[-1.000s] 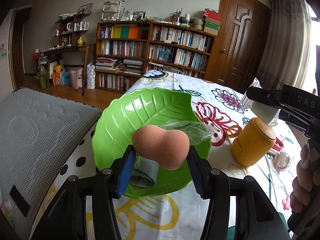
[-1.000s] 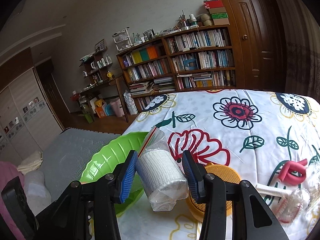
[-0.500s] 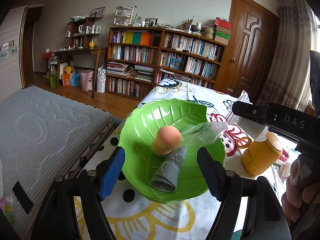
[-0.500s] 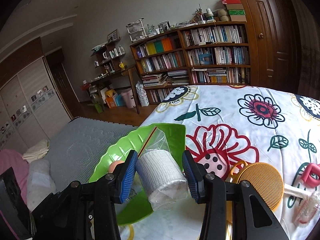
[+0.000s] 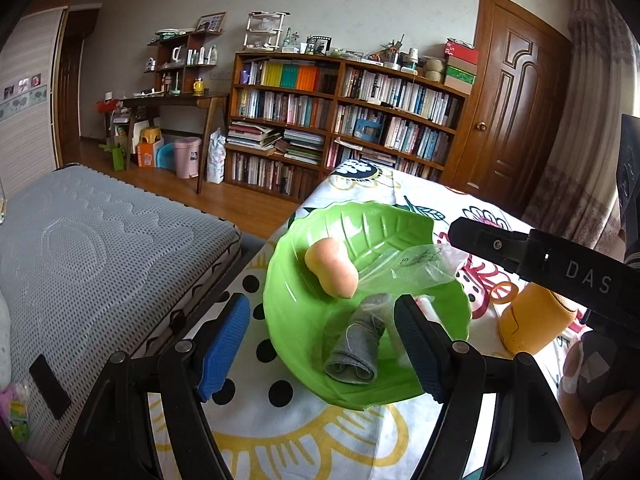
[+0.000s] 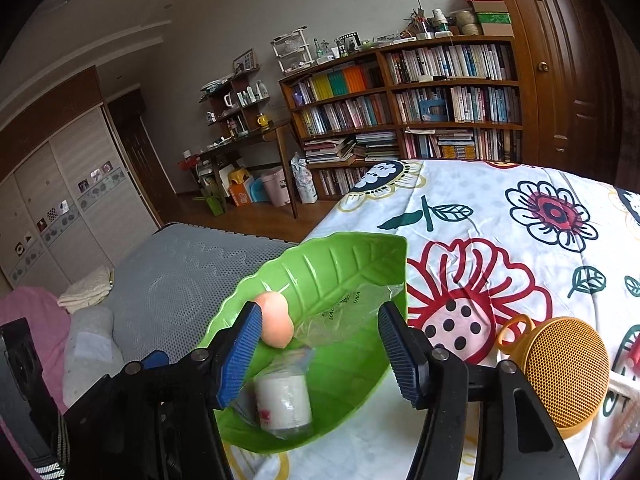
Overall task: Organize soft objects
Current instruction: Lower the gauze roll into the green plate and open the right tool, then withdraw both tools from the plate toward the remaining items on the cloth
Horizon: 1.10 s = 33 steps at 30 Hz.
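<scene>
Green leaf dish point(image 6: 332, 268) now holds the bagged white roll point(image 6: 284, 402), dropped from the spread right gripper point(image 6: 316, 354).

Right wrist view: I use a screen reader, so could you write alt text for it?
The open right hand-held gripper hovers over a green leaf-shaped bowl holding a peach sponge and a white roll in a clear bag. The bowl sits on a floral tablecloth beside a yellow mesh-faced object.
</scene>
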Each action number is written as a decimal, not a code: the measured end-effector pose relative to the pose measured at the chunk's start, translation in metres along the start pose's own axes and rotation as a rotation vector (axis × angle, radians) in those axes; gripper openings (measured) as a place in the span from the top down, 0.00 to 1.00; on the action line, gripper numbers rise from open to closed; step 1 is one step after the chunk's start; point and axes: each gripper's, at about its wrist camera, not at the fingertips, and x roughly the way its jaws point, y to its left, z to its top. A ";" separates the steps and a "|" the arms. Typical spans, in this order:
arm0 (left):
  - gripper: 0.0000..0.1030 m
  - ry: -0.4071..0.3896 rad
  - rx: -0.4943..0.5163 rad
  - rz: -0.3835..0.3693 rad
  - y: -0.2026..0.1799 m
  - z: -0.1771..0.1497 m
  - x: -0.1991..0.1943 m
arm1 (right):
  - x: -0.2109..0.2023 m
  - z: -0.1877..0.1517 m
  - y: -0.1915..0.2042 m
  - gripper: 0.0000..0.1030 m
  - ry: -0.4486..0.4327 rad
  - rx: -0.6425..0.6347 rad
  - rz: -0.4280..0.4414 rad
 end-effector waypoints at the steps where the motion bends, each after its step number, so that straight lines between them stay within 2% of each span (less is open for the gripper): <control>1: 0.27 0.000 0.000 0.000 0.000 0.000 0.000 | -0.002 -0.001 -0.001 0.38 -0.001 0.004 -0.001; 8: 0.27 0.011 0.007 -0.014 -0.004 0.000 0.002 | -0.022 -0.008 -0.007 0.38 -0.030 0.014 -0.015; 15: 0.27 0.019 0.009 -0.033 -0.011 0.000 0.000 | -0.052 -0.028 -0.016 0.38 -0.073 -0.002 -0.066; 33: 0.27 0.019 0.045 -0.036 -0.034 0.000 -0.005 | -0.084 -0.055 -0.050 0.38 -0.075 0.098 -0.098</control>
